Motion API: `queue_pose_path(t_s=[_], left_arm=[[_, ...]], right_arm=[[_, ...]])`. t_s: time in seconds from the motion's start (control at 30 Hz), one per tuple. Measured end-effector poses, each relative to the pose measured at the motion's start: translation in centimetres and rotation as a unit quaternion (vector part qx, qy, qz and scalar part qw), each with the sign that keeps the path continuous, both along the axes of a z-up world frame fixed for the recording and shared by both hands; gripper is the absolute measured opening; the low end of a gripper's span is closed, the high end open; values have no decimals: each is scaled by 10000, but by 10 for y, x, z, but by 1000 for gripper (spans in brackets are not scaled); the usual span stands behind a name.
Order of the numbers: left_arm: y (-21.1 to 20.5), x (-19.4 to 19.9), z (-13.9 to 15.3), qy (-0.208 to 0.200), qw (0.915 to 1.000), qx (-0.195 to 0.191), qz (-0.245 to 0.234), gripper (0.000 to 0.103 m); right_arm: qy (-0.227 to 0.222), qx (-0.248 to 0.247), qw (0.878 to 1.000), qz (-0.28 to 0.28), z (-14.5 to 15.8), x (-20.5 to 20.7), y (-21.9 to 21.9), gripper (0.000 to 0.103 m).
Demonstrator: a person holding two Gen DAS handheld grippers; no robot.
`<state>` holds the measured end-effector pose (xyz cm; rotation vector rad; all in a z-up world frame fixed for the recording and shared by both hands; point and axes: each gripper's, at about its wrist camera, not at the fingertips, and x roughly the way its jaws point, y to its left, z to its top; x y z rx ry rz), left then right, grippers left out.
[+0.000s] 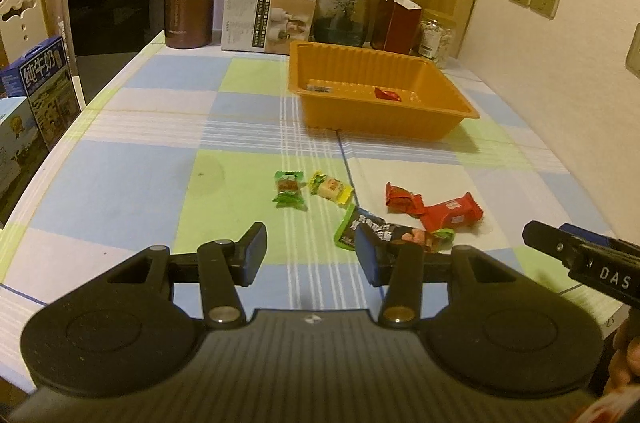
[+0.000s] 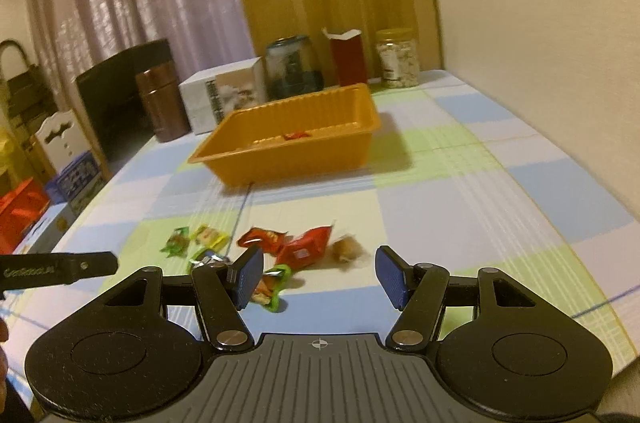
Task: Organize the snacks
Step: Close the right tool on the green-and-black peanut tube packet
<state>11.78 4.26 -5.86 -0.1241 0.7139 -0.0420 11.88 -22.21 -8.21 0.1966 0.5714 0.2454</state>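
1. Inside the orange tray (image 1: 384,111), two wrapped snacks lie already sorted: a red one (image 1: 387,94) and a dark one (image 1: 319,88).
2. In front of the tray, on the worktop (image 1: 160,159), several loose snacks (image 1: 434,209) are left.
3. Nearer than the tray, the left claw (image 1: 310,253) and the right claw (image 2: 320,273) both gape wide, holding nothing.
4. Judgement: the task is well short of half done.
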Motion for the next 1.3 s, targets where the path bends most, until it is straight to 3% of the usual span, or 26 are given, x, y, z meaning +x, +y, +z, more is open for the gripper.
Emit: queue_pose_path(t_s=[0.33, 0.83, 0.9, 1.13, 1.3], left_arm=[[5, 13, -7, 50, 9998, 127, -119, 47], [17, 32, -31, 268, 9992, 206, -205, 48], [18, 34, -33, 291, 9992, 192, -202, 48], [22, 40, -40, 344, 9991, 122, -192, 49], [24, 42, -44, 388, 9991, 65, -183, 49]], right_arm=[[1, -533, 9926, 1087, -11, 11, 33, 62], [-20, -1424, 9566, 2543, -38, 64, 82, 61], [20, -1512, 9535, 2608, -43, 70, 88, 54], [134, -1739, 9464, 2718, -56, 87, 102, 46], [309, -1642, 9518, 2571, -58, 88, 100, 37]])
